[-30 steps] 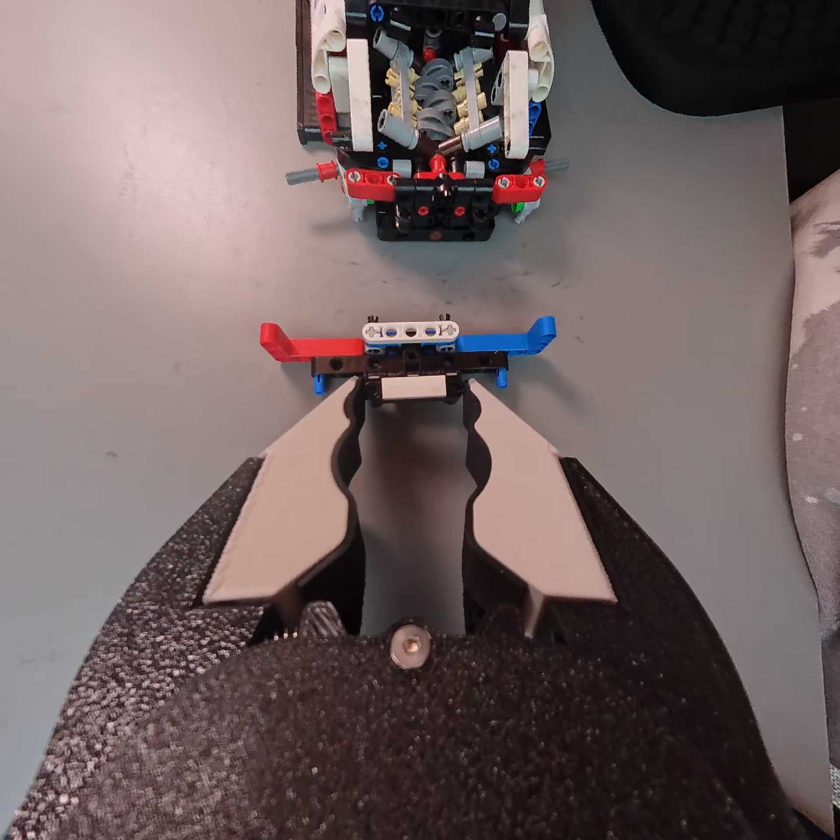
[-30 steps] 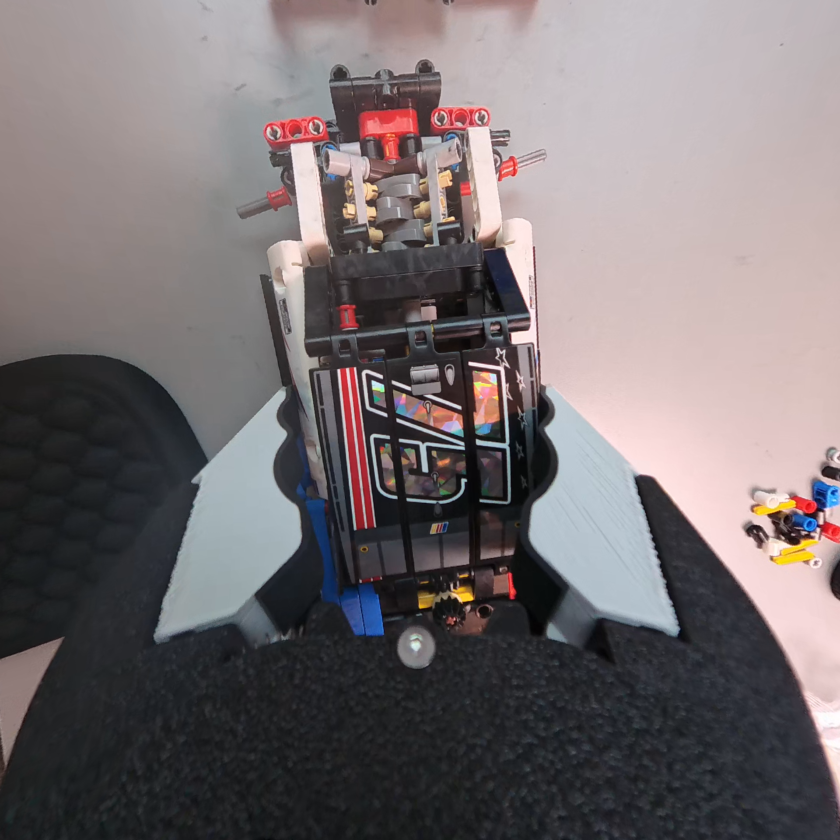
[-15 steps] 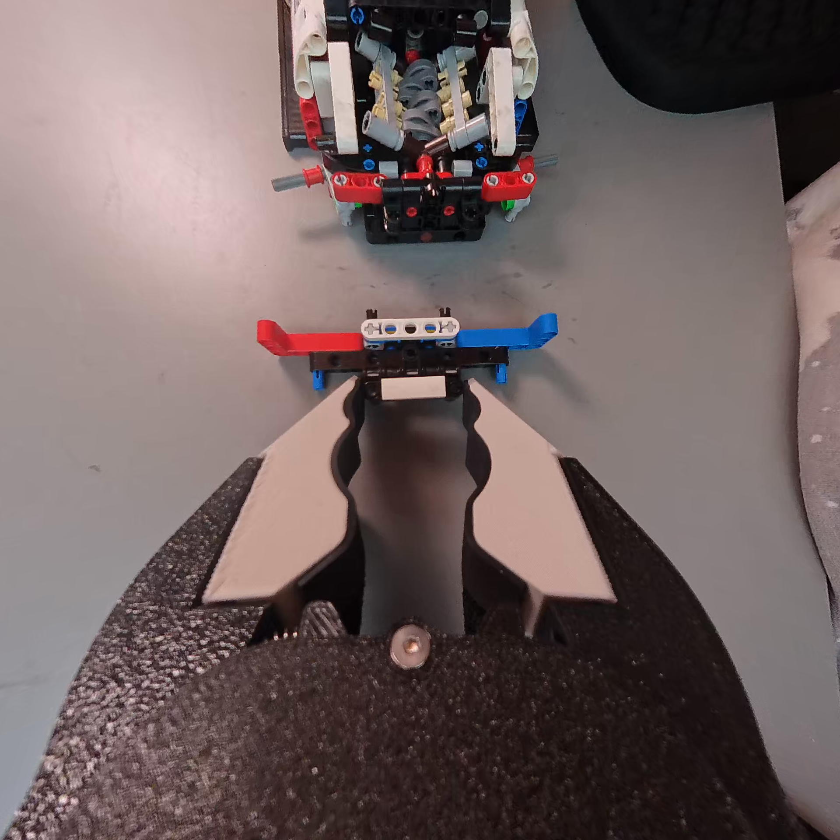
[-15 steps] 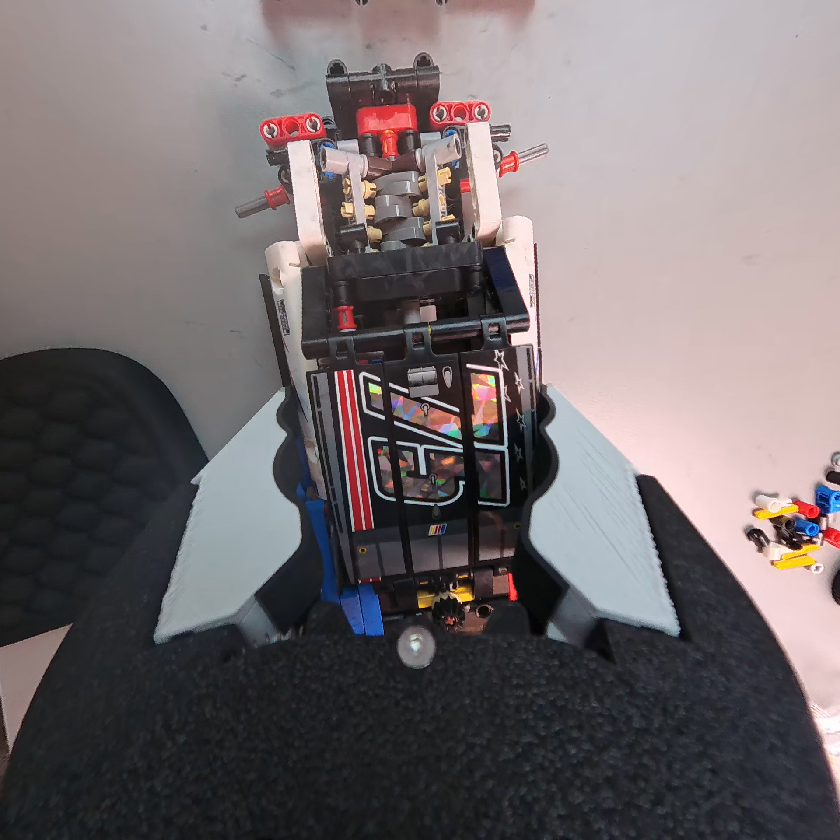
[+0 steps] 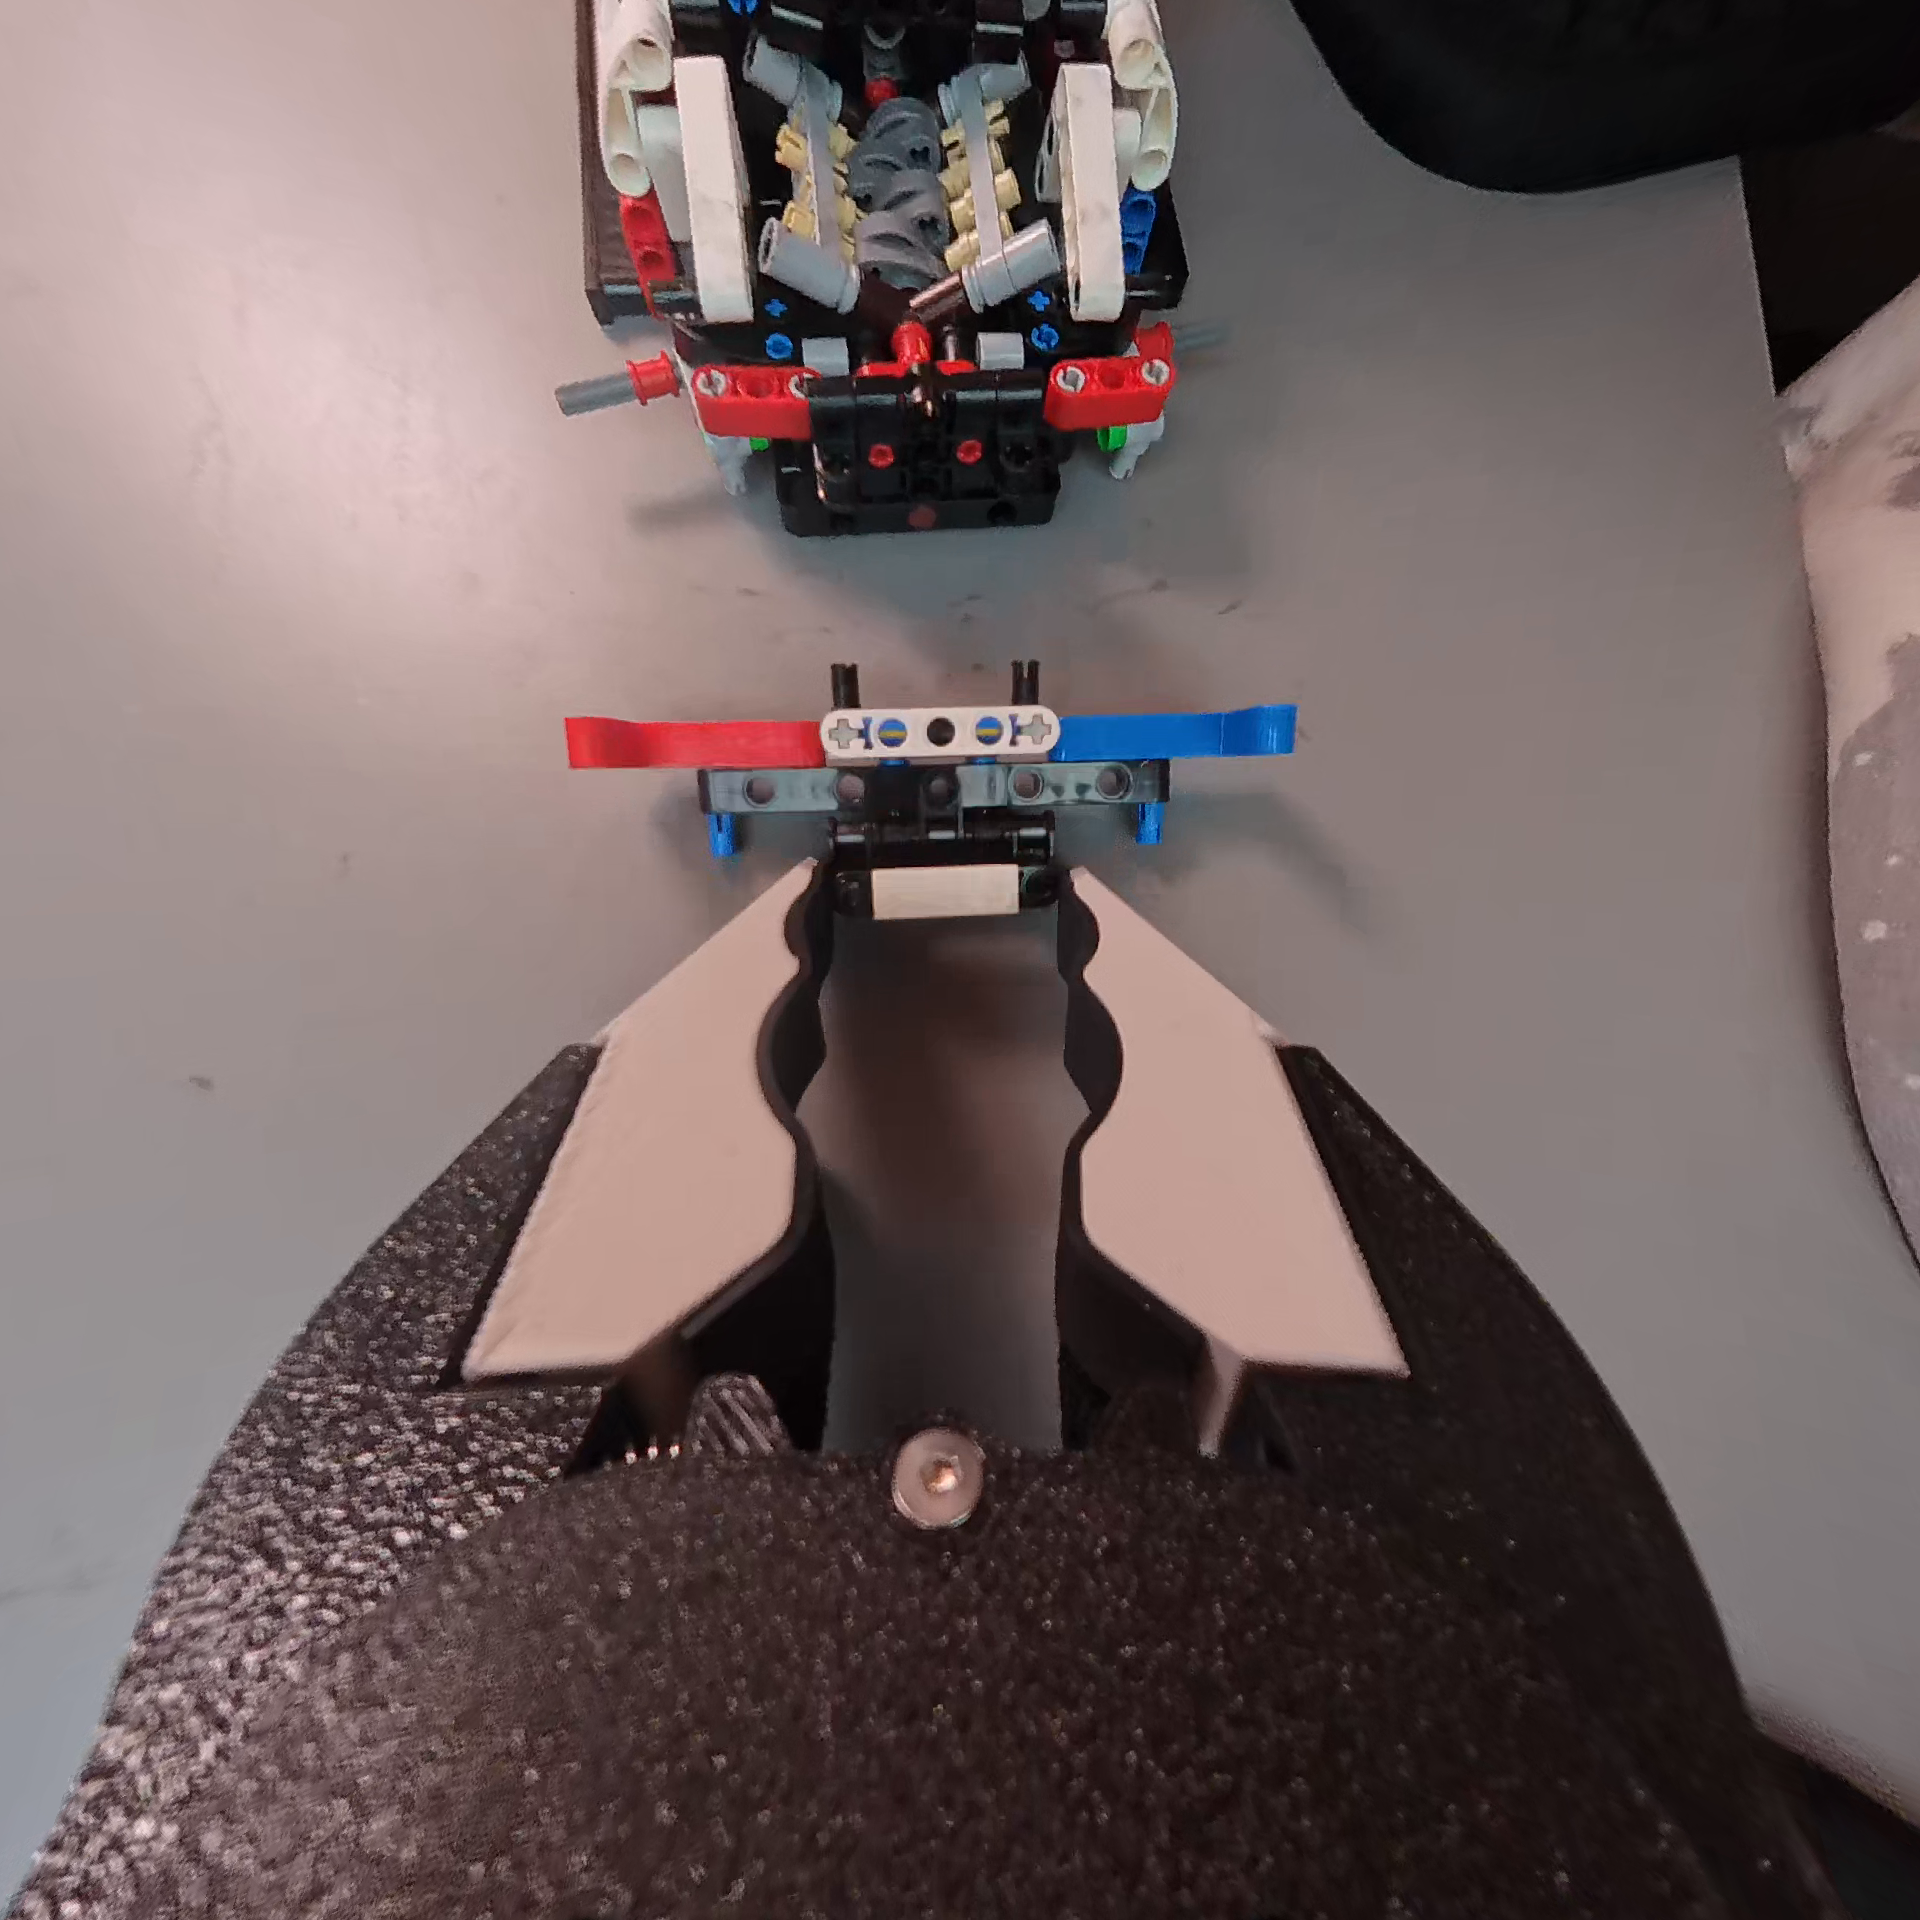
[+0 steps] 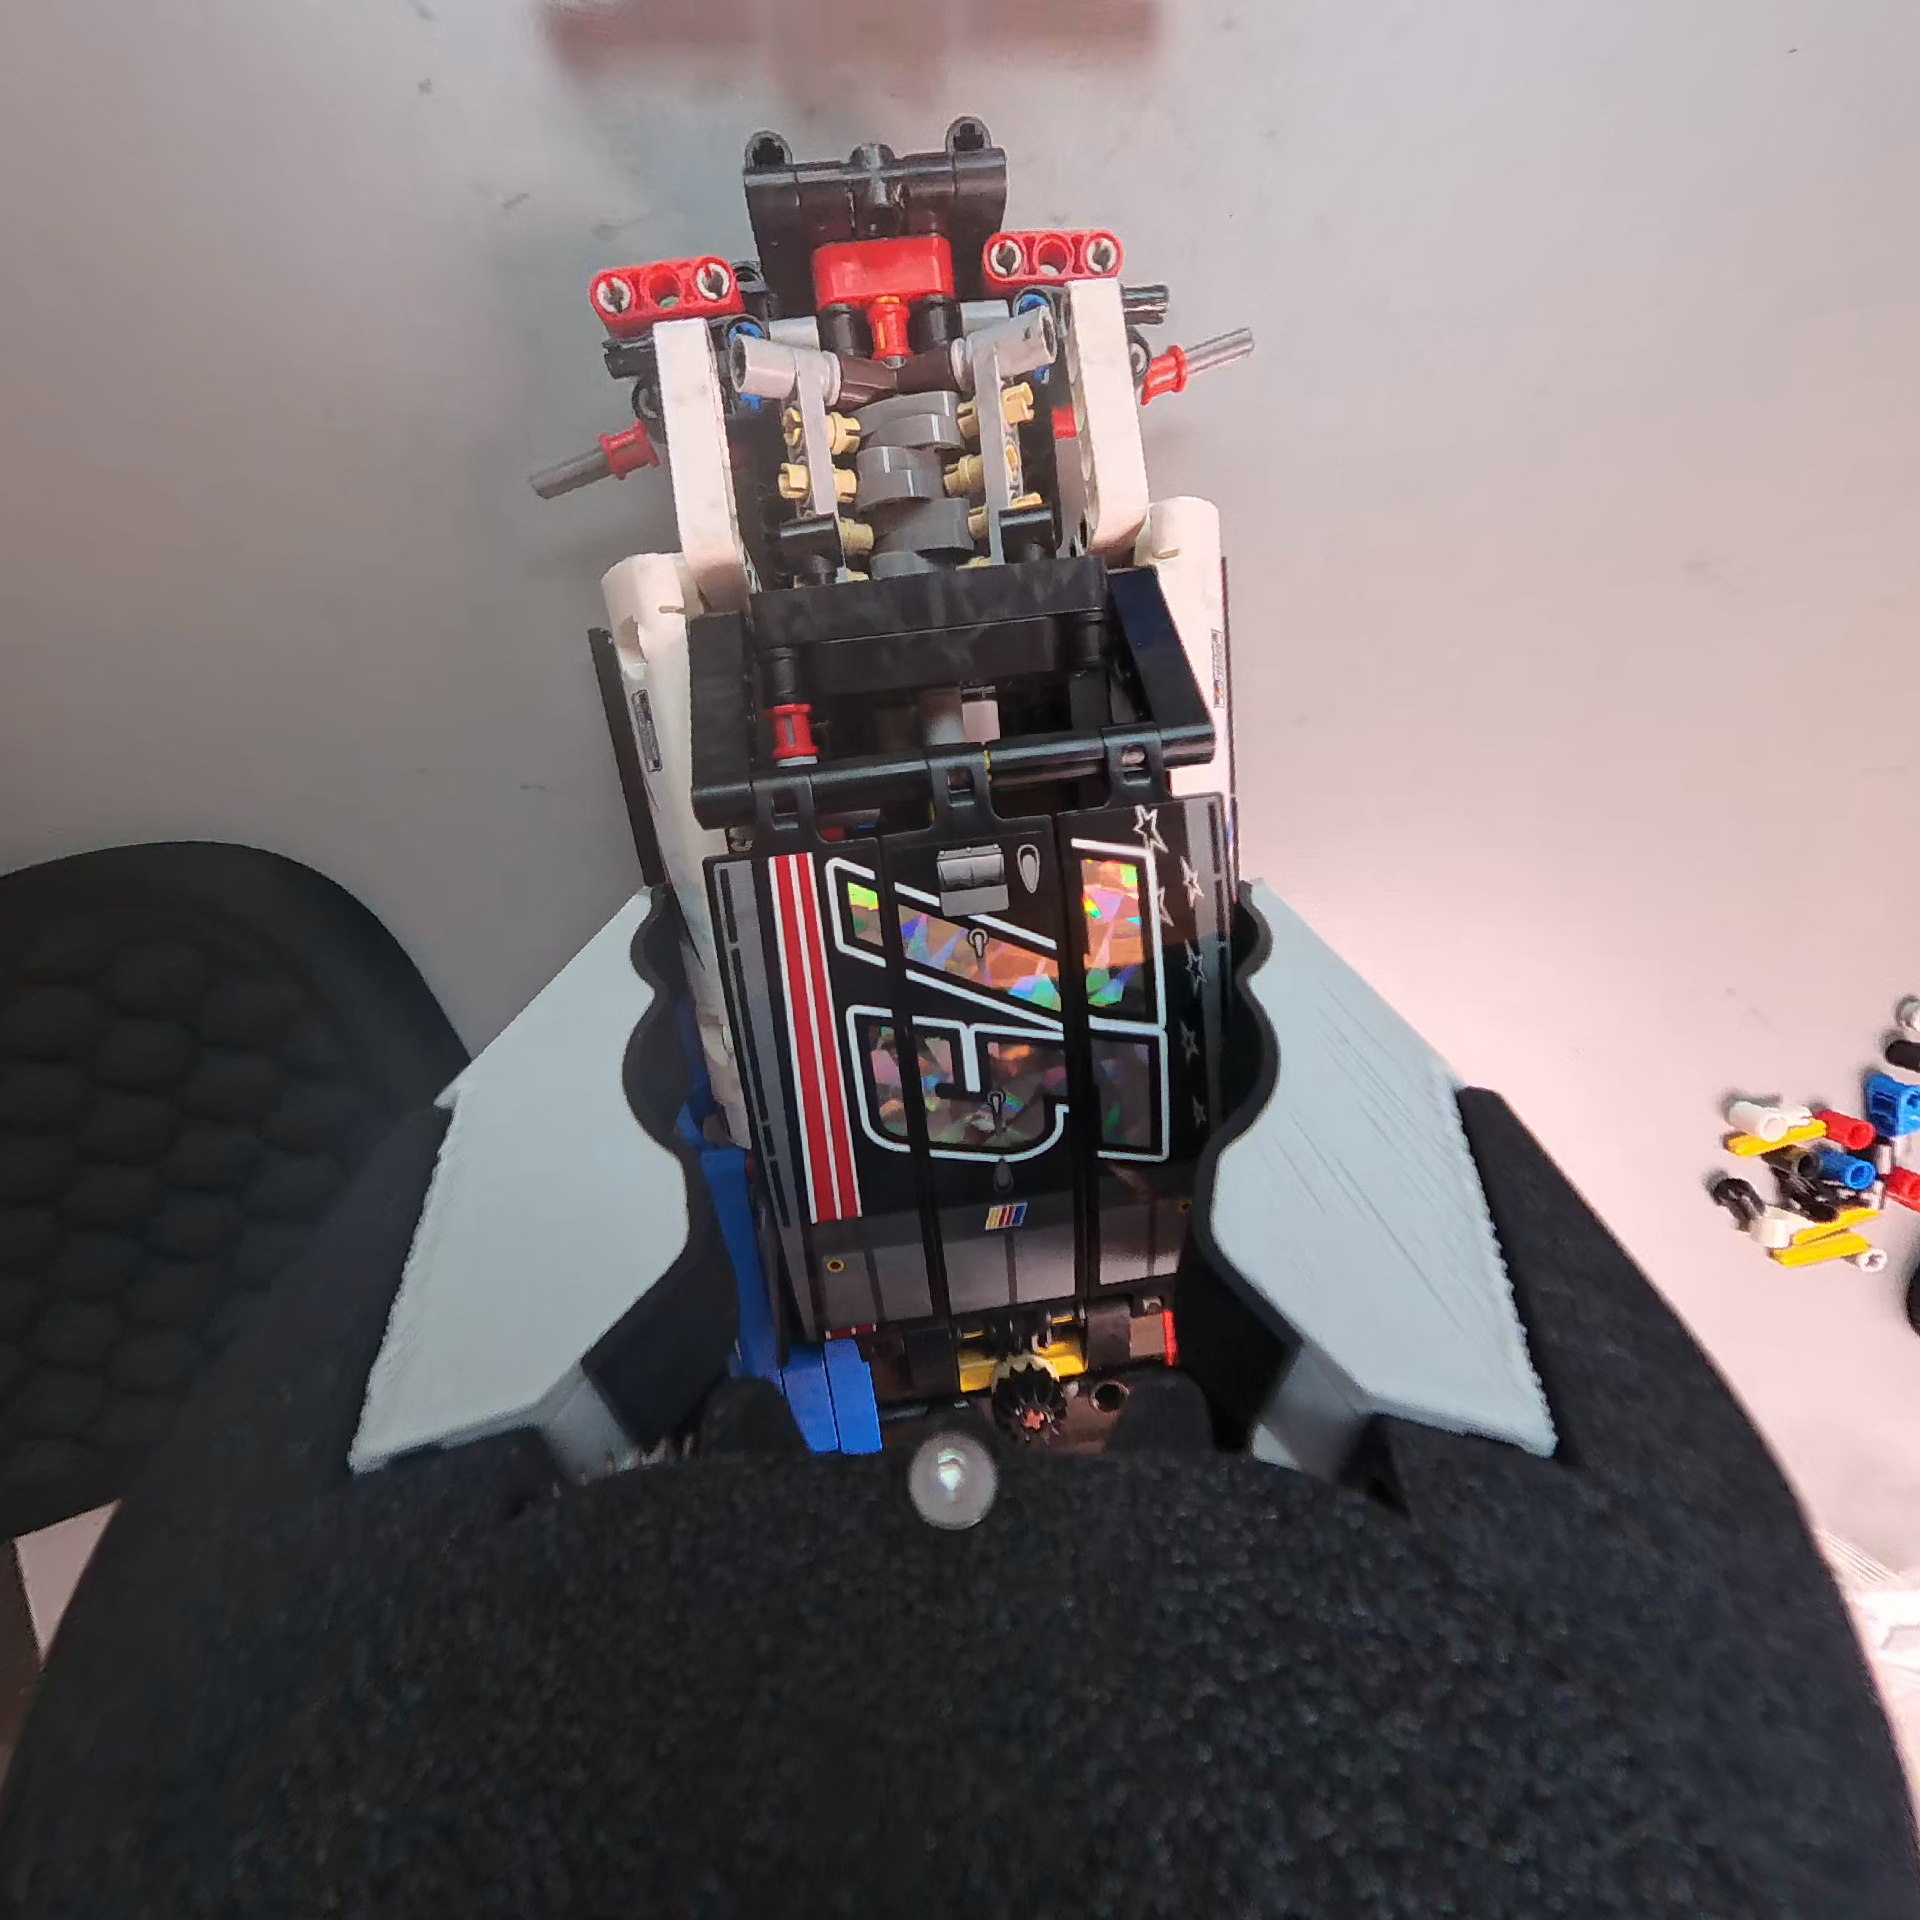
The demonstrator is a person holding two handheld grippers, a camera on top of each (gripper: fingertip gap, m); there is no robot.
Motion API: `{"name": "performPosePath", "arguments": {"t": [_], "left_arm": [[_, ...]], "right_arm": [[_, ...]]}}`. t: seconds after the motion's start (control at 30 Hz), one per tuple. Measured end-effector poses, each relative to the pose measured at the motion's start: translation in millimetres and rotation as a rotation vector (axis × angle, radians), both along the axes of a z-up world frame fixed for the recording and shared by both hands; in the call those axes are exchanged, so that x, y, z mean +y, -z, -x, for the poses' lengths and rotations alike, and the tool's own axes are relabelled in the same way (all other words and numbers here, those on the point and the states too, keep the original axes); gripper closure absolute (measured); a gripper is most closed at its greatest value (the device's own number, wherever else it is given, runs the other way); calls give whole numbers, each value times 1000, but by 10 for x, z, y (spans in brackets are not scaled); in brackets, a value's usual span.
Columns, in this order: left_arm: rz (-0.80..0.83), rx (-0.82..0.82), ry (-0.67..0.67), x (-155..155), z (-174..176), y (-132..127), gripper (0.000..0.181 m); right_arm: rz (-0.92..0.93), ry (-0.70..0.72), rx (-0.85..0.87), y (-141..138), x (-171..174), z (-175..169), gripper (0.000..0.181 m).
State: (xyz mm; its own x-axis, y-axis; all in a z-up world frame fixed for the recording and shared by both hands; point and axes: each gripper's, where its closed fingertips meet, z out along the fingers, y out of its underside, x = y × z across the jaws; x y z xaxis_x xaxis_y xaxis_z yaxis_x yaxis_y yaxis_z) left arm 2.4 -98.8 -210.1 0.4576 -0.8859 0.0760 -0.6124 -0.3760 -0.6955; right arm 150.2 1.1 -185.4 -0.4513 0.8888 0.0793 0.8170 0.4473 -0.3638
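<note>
Btwn right jaws: black-roofed brick car (image 6: 966, 1039).

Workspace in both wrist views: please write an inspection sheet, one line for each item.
Surface: grey table, a few small dark marks.
Job's things: brick-built car on the table; small red-and-blue bumper assembly in front of its open end, apart from it.
Clutter: heap of loose small bricks at the right edge.
Grippers: left gripper shut on the bumper assembly's rear block; right gripper shut on the car's sides.
Cables: nothing seen.
Surroundings: black padded cushion beside the table; pale mottled fabric at the table's edge.
</note>
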Motion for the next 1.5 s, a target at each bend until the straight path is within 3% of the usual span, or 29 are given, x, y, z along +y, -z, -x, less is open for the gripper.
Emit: {"name": "performPosePath", "arguments": {"t": [0.3,0.87,1.03,1.3,1.43,1.5], "left_arm": [[-61,15,76,-42,68,15,138],[-29,-10,57,-18,69,-10,139],[-29,-16,39,-13,-10,-41,138],[-106,-1,55,-31,-71,-96,139],[-256,5,45,18,-60,-282,139],[-359,-6,44,29,-49,-430,139]], "right_arm": [[22,13,71,-7,-31,17,77],[34,7,142,-24,-25,22,78],[52,44,158,-196,-31,27,87],[81,14,270,-593,-469,430,108],[202,166,349,-709,-760,779,124],[310,297,415,-765,-865,944,122]]}}
